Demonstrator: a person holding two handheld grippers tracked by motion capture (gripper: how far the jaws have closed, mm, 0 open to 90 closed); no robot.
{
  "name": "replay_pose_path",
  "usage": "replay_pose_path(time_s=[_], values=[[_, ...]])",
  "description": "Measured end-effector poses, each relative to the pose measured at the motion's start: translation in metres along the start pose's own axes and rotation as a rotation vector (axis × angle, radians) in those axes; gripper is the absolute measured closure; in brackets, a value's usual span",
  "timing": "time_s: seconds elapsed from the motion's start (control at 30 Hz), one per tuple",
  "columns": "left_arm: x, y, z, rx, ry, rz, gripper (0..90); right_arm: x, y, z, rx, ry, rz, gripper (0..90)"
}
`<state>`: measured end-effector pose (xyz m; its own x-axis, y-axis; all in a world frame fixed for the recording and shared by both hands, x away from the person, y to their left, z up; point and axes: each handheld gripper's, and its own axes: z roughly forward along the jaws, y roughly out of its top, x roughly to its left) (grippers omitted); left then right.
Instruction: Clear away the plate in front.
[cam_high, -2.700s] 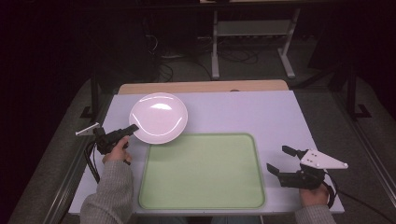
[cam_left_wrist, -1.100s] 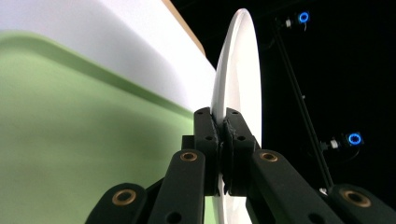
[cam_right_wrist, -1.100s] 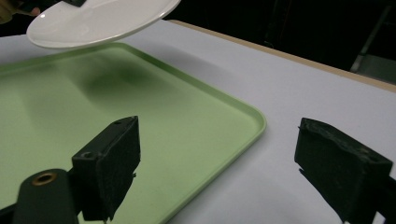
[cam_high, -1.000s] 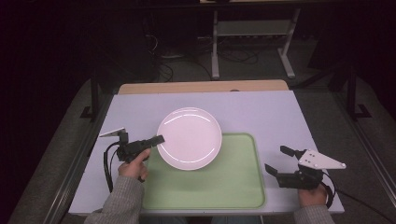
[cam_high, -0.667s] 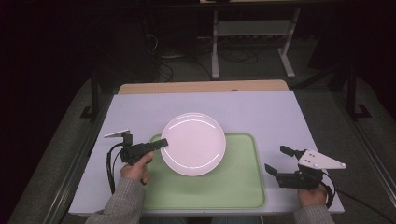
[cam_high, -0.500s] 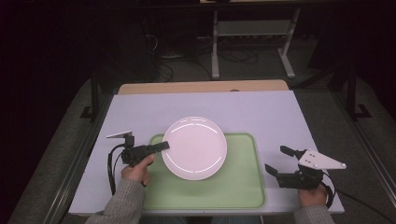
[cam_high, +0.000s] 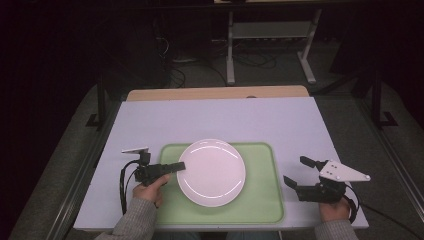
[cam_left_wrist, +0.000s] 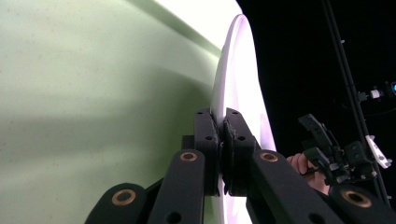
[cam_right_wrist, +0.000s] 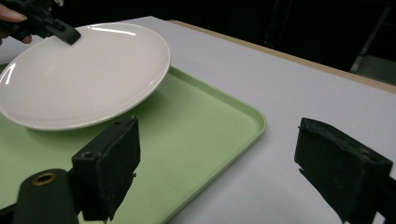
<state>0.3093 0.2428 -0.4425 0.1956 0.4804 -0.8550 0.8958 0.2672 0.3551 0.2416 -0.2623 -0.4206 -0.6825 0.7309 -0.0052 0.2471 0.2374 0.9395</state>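
The round white plate (cam_high: 211, 172) sits over the middle of the green tray (cam_high: 260, 200) near the counter's (cam_high: 260, 120) front edge, face up and tipped a little, its far rim lifted clear of the tray in the right gripper view; being round, it has no long axis to point anywhere. The left gripper (cam_high: 176, 166) reaches in from the tray's left edge with its fingers (cam_left_wrist: 205, 135) pinching the plate's left rim. The right gripper (cam_high: 299, 172) rests near the counter's front right corner, just off the tray's right edge, fingers spread wide on nothing.
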Motion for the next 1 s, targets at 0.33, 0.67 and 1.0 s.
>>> replay_pose_path(time_s=[0.33, 0.67, 1.0], values=[[0.007, -0.01, 0.005, 0.037, 0.035, -0.02, 86.1, 0.0, 0.0, 0.0, 0.001, 0.0, 0.001, 13.5], [0.009, -0.01, 0.008, 0.045, 0.081, -0.021, 86.3, 0.0, 0.0, 0.0, 0.001, 0.0, 0.003, 13.5], [0.002, -0.005, 0.011, 0.055, 0.126, 0.019, 85.3, 0.0, 0.0, 0.001, 0.005, -0.005, 0.001, 13.5]])
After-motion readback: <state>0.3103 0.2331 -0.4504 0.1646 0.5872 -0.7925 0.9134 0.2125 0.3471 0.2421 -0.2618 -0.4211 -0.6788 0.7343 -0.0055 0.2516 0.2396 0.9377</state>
